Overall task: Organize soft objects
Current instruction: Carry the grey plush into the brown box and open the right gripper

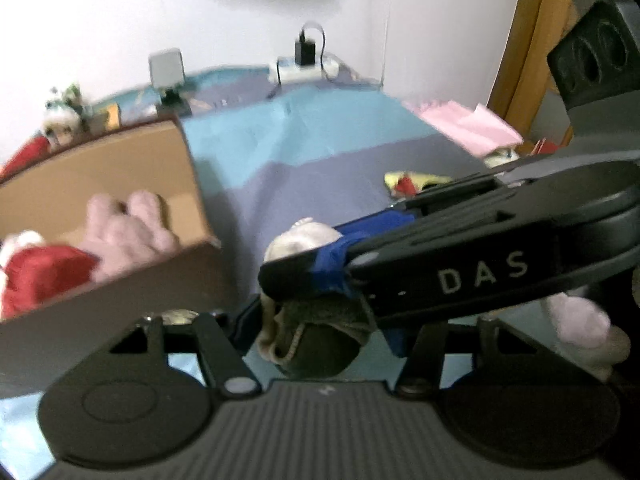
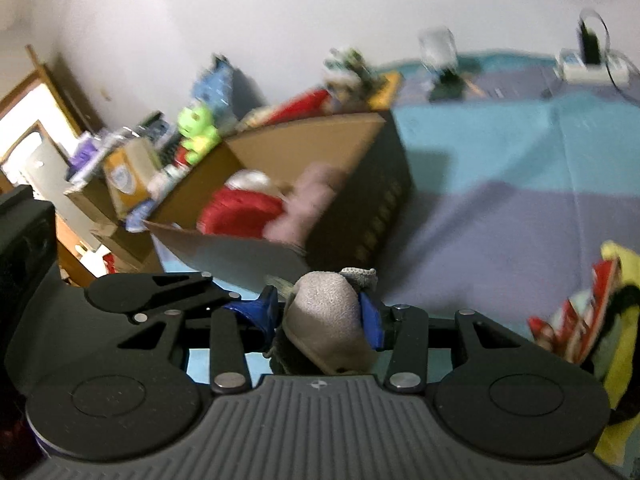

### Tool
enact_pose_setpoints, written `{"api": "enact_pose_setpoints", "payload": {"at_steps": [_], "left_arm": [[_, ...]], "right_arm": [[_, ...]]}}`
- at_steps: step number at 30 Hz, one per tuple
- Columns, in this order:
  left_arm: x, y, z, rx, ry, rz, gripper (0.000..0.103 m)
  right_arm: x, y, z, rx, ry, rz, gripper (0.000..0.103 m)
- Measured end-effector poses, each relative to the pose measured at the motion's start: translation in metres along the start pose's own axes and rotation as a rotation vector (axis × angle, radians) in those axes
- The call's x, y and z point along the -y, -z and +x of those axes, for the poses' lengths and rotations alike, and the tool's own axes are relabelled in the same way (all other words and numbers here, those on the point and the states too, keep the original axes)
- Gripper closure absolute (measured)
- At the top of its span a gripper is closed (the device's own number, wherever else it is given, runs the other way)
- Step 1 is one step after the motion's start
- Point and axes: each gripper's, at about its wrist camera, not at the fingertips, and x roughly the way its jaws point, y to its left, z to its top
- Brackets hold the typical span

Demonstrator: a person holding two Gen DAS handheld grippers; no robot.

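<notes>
A beige and dark green plush toy (image 1: 316, 336) hangs above the striped blue bedspread (image 1: 320, 148). My left gripper (image 1: 320, 332) is shut on its lower part. My right gripper (image 1: 316, 248) comes in from the right and clamps the toy's pale head. In the right wrist view the right gripper (image 2: 320, 314) has its blue pads (image 2: 370, 318) pressed on the beige plush toy (image 2: 324, 320). An open cardboard box (image 1: 120, 160) at the left holds a red plush (image 1: 40, 276) and a pink plush (image 1: 128, 228). The same box (image 2: 360, 152) lies ahead of the right gripper.
A yellow and red cloth (image 2: 608, 320) lies on the bed at the right. Pink paper (image 1: 472, 124) lies near the bed's right edge, and a power strip with a charger (image 1: 304, 64) sits by the wall. Toys and small boxes (image 2: 196, 128) crowd the area behind the cardboard box.
</notes>
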Motion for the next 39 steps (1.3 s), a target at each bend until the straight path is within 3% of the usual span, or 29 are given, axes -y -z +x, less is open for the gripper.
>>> {"api": "enact_pose_setpoints", "payload": {"at_steps": [8, 16, 27, 34, 39], "left_arm": [[-0.04, -0.015, -0.063, 0.167, -0.029, -0.026, 0.046], [-0.109, -0.028, -0.083, 0.225, -0.129, -0.041, 0.046], [-0.203, -0.027, -0.061, 0.172, -0.178, -0.116, 0.046], [-0.24, -0.018, -0.031, 0.114, -0.173, -0.156, 0.045], [-0.254, -0.011, -0.009, 0.074, -0.186, -0.165, 0.03]], "right_arm": [[-0.059, -0.021, -0.022, 0.199, -0.087, -0.115, 0.075], [-0.1, -0.057, 0.024, 0.305, -0.168, -0.139, 0.075], [-0.124, -0.093, 0.104, 0.281, -0.2, -0.003, 0.074], [-0.129, -0.095, 0.143, 0.236, -0.113, 0.03, 0.073], [-0.13, -0.094, 0.164, 0.196, -0.012, 0.01, 0.073]]}}
